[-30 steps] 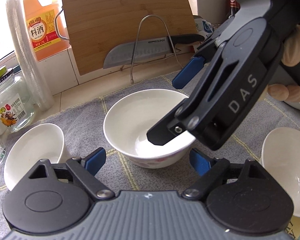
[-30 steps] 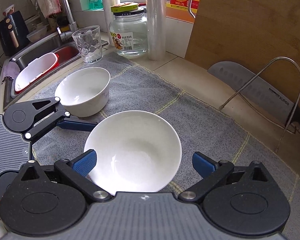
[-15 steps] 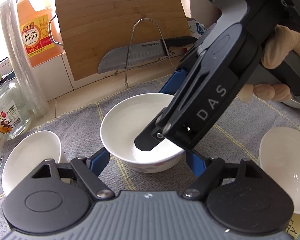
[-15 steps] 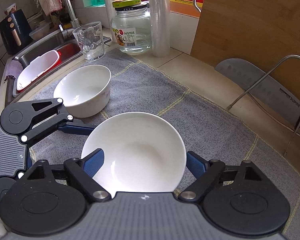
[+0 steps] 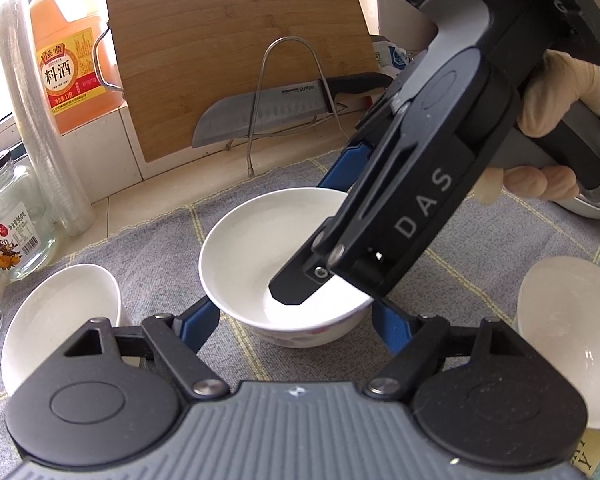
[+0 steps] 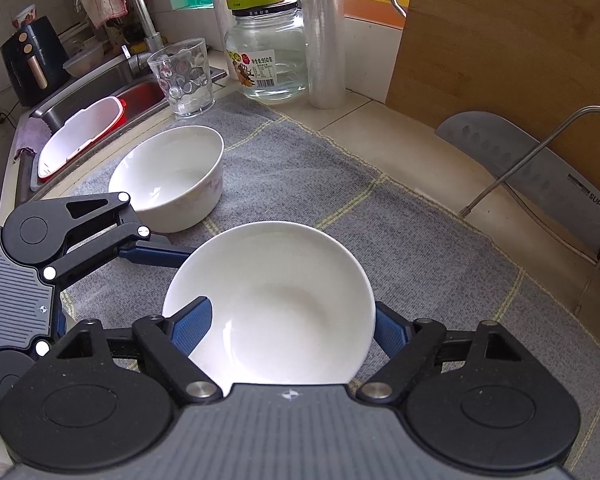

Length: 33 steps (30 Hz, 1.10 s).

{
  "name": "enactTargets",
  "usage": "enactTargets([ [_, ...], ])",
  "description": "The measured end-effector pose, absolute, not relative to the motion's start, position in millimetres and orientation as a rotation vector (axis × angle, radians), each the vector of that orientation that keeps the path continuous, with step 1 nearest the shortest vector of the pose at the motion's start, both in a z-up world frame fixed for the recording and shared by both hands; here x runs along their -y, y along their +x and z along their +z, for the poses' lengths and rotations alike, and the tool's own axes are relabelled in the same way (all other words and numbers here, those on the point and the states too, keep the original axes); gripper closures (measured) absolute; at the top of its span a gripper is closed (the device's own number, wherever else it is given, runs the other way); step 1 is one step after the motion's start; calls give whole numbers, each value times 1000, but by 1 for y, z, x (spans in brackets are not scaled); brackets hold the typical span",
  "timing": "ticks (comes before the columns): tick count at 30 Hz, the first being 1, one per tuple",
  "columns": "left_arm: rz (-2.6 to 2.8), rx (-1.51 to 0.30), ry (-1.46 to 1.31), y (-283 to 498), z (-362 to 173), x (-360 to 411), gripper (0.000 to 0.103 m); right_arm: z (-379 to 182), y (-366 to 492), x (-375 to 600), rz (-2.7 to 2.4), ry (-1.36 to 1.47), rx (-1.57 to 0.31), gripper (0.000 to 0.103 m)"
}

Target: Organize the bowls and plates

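A white bowl [image 5: 260,252] [image 6: 276,300] sits upright on the grey cloth [image 6: 420,248]. My left gripper [image 5: 296,326] is shut on its lower wall, one blue pad touching each side. My right gripper [image 6: 290,328] comes down from the upper right over the same bowl. Its jaws are closing, and both pads rest against the bowl's rim. In the right wrist view one of the left gripper's fingers [image 6: 156,254] reaches the bowl's left edge. Two more white bowls stand on the cloth, one to the left [image 5: 56,320] [image 6: 172,176] and one to the right [image 5: 564,344].
Behind the cloth, a knife [image 5: 260,116] lies on a wire rack against a wooden cutting board [image 5: 236,48]. A glass jar [image 6: 266,52], a tumbler [image 6: 182,76] and an orange bottle [image 5: 66,56] stand at the back left. Beyond them is the sink [image 6: 100,120].
Both grippers' jaws have narrowed from wide open onto the middle bowl. The right gripper has come slightly closer to it. The bowl has stayed on the cloth.
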<state>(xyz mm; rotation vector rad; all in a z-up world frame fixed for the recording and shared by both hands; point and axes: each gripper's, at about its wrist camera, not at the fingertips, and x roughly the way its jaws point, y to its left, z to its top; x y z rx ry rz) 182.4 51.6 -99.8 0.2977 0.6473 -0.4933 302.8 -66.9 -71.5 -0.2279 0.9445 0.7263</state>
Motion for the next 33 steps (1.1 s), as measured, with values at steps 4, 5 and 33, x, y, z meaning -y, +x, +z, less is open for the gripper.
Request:
enactTargets([
  [4, -500, -646, 292, 180, -96, -52, 20, -69, 299, 68, 721, -225, -945, 15],
  [5, -501, -644, 296, 179, -94, -51, 20, -67, 297, 69, 718, -223, -942, 15],
  [33, -549, -649, 277, 81, -38, -28, 20, -12, 183, 105, 756, -175, -843, 15],
])
